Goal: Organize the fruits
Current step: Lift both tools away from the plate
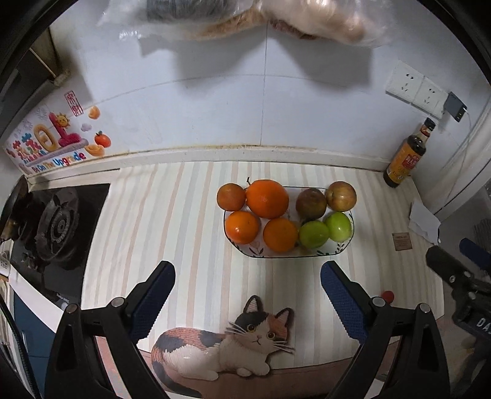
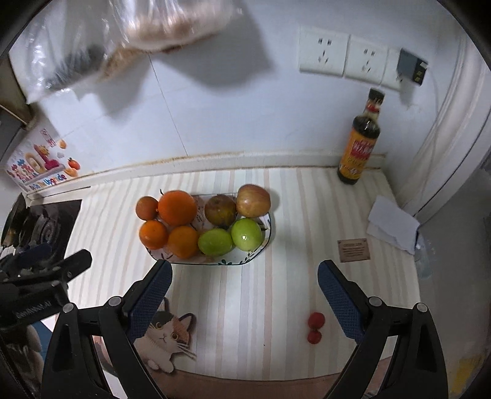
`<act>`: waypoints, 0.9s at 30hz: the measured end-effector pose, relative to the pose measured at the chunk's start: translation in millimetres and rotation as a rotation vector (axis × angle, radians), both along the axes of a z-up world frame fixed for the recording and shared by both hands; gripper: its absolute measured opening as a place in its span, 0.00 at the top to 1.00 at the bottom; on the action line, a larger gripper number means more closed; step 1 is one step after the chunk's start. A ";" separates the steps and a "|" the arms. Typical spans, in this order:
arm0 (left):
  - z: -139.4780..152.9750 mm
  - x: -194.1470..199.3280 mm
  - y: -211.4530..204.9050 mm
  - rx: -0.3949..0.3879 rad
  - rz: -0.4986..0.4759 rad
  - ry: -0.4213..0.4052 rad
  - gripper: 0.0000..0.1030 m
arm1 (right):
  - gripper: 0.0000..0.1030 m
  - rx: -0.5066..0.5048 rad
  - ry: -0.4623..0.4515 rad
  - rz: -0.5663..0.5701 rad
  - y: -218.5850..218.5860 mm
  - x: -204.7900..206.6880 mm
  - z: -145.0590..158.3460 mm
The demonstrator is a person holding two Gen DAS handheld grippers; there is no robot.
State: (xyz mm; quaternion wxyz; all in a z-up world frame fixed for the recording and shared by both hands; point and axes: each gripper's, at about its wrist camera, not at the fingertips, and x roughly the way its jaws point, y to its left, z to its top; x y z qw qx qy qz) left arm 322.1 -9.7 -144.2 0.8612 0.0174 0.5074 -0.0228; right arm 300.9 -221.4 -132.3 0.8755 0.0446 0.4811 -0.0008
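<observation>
A white oval dish (image 1: 307, 254) (image 2: 233, 262) on the striped counter holds several oranges (image 1: 267, 199) (image 2: 177, 207) on its left, two green apples (image 1: 338, 226) (image 2: 247, 234) at front right and two reddish-brown apples (image 1: 341, 195) (image 2: 253, 200) behind them. My left gripper (image 1: 248, 276) is open and empty, hovering just in front of the dish. My right gripper (image 2: 245, 277) is open and empty, in front of the dish and a little to its right. Two small red fruits (image 2: 316, 320) lie on the counter by the right gripper's right finger.
A gas stove (image 1: 58, 224) is at the left. A dark sauce bottle (image 1: 405, 155) (image 2: 359, 144) stands in the back right corner. White paper (image 2: 392, 224) and a brown card (image 2: 353, 250) lie at right. A cat-shaped mat (image 1: 224, 346) lies at the front edge. Plastic bags (image 1: 245, 18) hang above.
</observation>
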 end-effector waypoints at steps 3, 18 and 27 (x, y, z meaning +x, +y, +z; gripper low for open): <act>8.0 -12.6 -1.7 -0.015 -0.010 -0.010 0.06 | 0.05 0.001 -0.025 0.002 1.4 -15.1 14.7; 81.2 -62.1 2.4 -0.030 -0.018 -0.180 0.06 | 0.05 0.011 -0.139 0.034 9.9 -67.6 80.4; 77.8 -59.1 -2.6 -0.046 -0.014 -0.175 0.06 | 0.05 0.054 -0.128 0.012 -2.8 -66.0 78.2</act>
